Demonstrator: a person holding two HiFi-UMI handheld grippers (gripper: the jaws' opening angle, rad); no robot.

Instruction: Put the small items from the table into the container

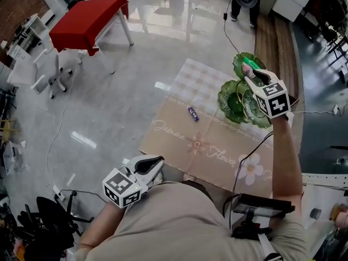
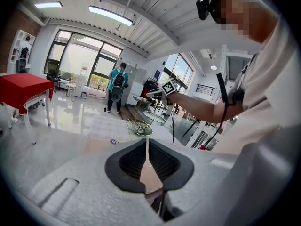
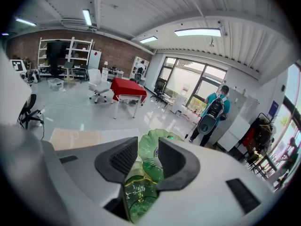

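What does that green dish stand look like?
The dish stand is a set of shiny, see-through green dishes with wavy, leaf-like rims. They are held at different heights on a thin gold wire frame. It stands upright at the far right of the table. The right tongs hang open above its top dish.

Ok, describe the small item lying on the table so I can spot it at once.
Find the beige tablecloth with the flower print, then the green leaf-shaped tiered stand on the person's right. Left of that stand, near the cloth's far edge, lies a small wrapper. It is oblong and dark blue-purple, the only loose thing on the bare cloth.
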